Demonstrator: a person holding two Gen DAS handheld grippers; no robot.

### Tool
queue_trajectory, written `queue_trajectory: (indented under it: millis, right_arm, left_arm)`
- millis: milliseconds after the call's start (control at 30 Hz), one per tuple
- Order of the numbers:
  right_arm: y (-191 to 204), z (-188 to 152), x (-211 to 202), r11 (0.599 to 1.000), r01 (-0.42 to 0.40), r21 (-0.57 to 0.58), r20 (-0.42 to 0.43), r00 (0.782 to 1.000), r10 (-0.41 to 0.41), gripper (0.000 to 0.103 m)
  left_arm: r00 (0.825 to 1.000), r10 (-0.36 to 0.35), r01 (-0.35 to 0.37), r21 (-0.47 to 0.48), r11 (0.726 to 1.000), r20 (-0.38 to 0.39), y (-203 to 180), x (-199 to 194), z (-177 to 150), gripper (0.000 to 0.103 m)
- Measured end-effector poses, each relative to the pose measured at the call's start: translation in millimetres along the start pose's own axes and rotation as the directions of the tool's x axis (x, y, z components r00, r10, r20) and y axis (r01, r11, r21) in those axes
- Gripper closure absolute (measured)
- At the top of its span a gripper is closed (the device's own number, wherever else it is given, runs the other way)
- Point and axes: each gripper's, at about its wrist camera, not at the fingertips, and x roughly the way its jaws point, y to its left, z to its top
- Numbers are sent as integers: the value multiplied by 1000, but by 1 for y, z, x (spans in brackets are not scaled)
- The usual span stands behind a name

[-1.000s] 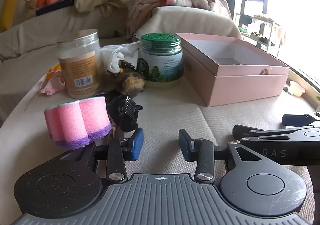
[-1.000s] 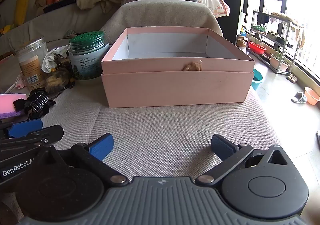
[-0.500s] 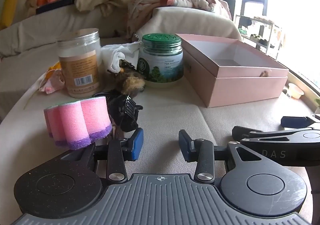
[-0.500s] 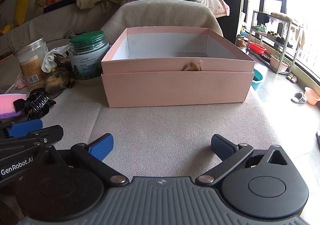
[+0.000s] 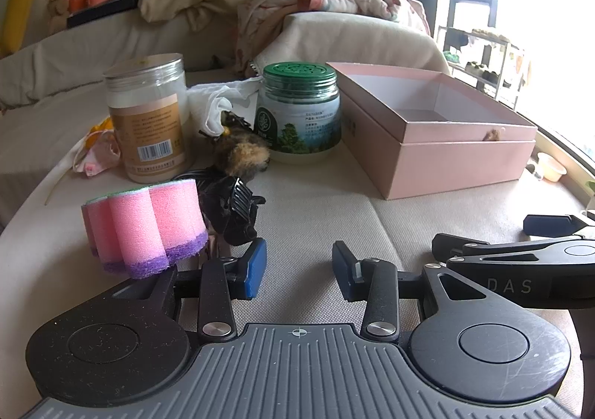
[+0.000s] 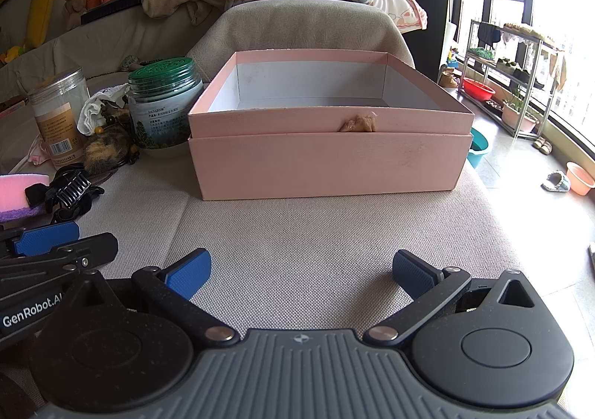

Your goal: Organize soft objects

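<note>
A beige woven-fabric worktop (image 6: pixel 334 251) stands before a cluttered sofa. The open pink cardboard box (image 6: pixel 327 158) sits toward its far right edge. The scalloped pink foam sponge with a purple base (image 5: pixel 145 229) stands upright near the left edge, touching a black hair claw clip (image 5: pixel 234 208). The left gripper (image 5: pixel 299 266) and right gripper (image 6: pixel 301 272) are both spread, holding nothing.
</note>
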Motion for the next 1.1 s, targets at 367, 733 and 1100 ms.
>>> queue_trajectory:
  millis: [367, 733, 1100]
  right_arm:
    - [0, 0, 0, 1000, 0, 0, 0, 1000, 0, 0]
    - [0, 0, 0, 1000, 0, 0, 0, 1000, 0, 0]
    - [0, 0, 0, 1000, 0, 0, 0, 1000, 0, 0]
  left_arm:
    - [1000, 1, -1, 2, 1000, 0, -1, 0, 0, 60]
    - [1000, 3, -3, 4, 1000, 0, -1, -1, 0, 60]
    - [1000, 4, -4, 5, 1000, -1, 0, -1, 0, 60]
